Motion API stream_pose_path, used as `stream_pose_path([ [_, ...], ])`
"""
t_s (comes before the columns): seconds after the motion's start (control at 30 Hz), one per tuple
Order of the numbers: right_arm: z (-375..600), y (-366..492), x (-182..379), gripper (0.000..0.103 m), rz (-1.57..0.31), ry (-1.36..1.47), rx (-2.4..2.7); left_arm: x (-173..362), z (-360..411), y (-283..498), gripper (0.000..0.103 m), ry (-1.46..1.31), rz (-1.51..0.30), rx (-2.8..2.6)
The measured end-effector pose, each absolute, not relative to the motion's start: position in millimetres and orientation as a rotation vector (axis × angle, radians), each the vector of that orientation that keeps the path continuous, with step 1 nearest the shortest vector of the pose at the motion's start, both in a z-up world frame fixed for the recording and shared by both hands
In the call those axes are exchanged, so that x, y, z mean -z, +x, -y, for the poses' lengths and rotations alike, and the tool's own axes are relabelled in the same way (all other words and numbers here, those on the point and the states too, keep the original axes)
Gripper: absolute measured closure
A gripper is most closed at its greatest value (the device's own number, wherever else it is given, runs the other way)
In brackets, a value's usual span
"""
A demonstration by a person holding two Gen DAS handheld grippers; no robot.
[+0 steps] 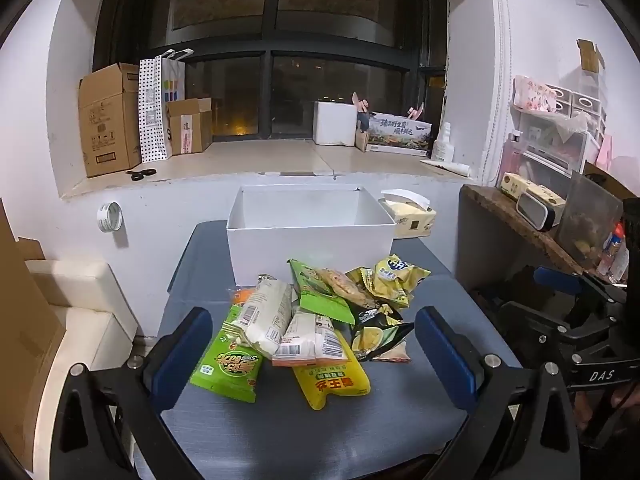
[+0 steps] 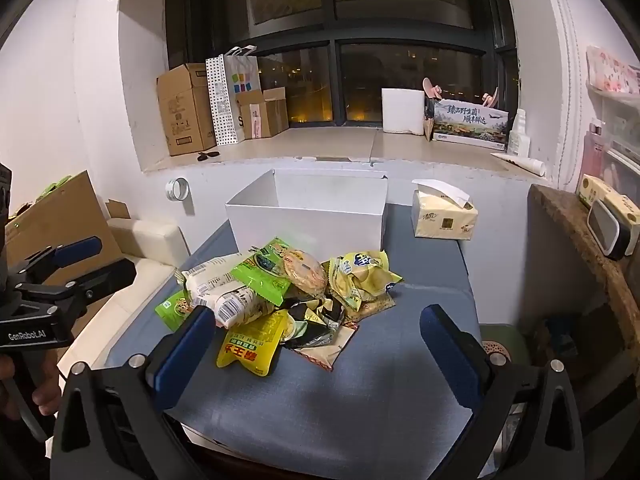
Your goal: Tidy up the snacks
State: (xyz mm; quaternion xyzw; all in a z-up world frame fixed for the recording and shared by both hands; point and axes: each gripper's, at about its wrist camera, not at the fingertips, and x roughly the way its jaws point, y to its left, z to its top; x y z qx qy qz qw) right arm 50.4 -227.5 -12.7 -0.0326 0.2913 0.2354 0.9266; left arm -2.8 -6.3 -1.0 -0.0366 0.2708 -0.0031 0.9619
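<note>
A pile of snack packets (image 1: 320, 316) (image 2: 288, 292) lies on a blue-grey table (image 1: 360, 420) (image 2: 380, 400), in front of an empty white box (image 1: 310, 236) (image 2: 308, 216). The pile holds a green packet (image 1: 228, 368), a yellow pouch (image 1: 332, 384) (image 2: 250, 350), white barcode packs (image 1: 266, 318) (image 2: 234, 300) and pale yellow bags (image 1: 394, 278) (image 2: 366, 274). My left gripper (image 1: 314, 348) hangs open just short of the pile, nothing between its fingers. My right gripper (image 2: 318, 346) is open too, above the pile's near edge, and holds nothing.
A tissue pack (image 1: 414, 218) (image 2: 444, 216) sits to the right of the box. A dark wooden shelf (image 1: 516, 220) (image 2: 580, 240) stands along the right, a cream seat (image 1: 76, 312) to the left. The windowsill behind holds cardboard boxes (image 1: 108, 120) (image 2: 184, 108).
</note>
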Motion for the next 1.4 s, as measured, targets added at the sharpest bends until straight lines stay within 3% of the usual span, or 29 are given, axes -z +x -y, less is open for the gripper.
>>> stream_pose_path([
  [1.4,229.7,52.3,15.1,0.000,-0.607,-0.058,-0.477,2.2,9.3,-0.4,0.000,-0.073,-0.576,0.027],
])
